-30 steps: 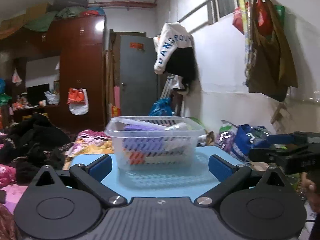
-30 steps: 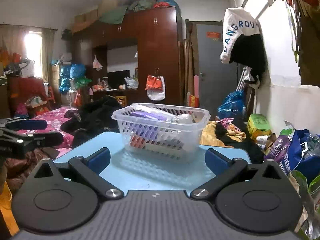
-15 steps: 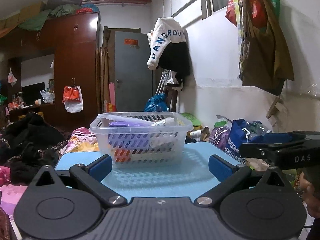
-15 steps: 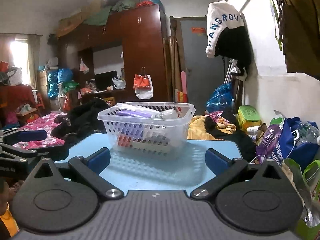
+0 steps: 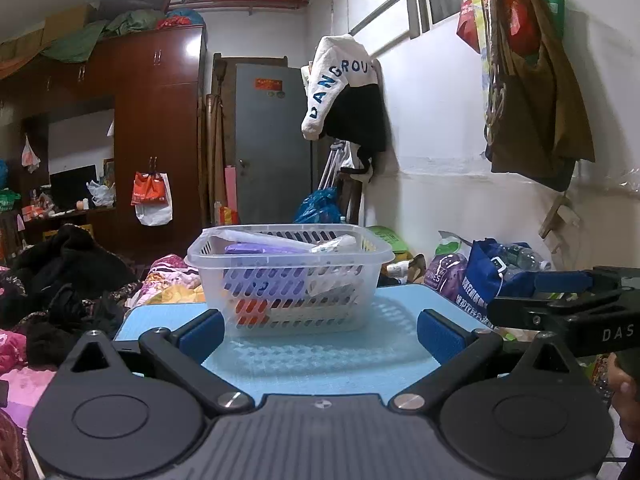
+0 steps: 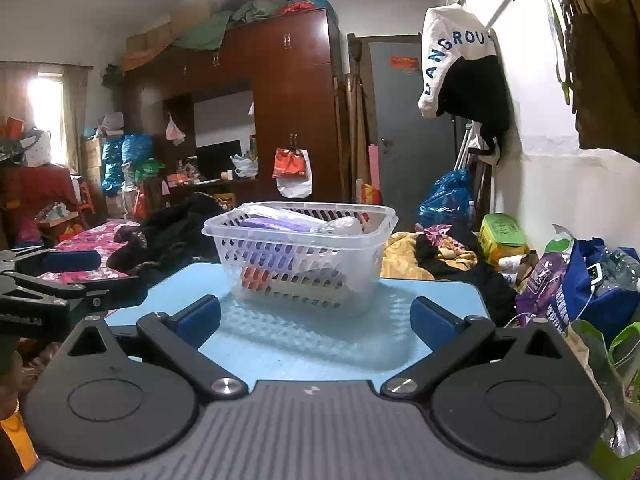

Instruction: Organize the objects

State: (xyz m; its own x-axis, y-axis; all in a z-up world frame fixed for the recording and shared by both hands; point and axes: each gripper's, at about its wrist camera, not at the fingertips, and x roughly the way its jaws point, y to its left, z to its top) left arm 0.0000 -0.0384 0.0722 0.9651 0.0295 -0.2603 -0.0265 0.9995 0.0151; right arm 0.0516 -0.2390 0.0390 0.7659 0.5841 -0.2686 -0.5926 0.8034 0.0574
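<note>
Clear plastic basket sits on the light blue table, toward the far half, upright. Inside: a purple box, something orange-red low at the left end, and white packets near the top right; exact contents hard to tell through the slotted wall.

Left gripper: jaws wide apart, nothing between them, blue pads either side of the basket's near wall in view but short of it, no contact. Right gripper: same, jaws spread, empty, basket ahead and apart from the pads.

Each gripper shows in the other's camera: the right one off the table's right edge, the left one off its left edge.

Behind: wardrobe, grey door, white sweater hanging on the wall, clothes piled left, bags right of the table.
</note>
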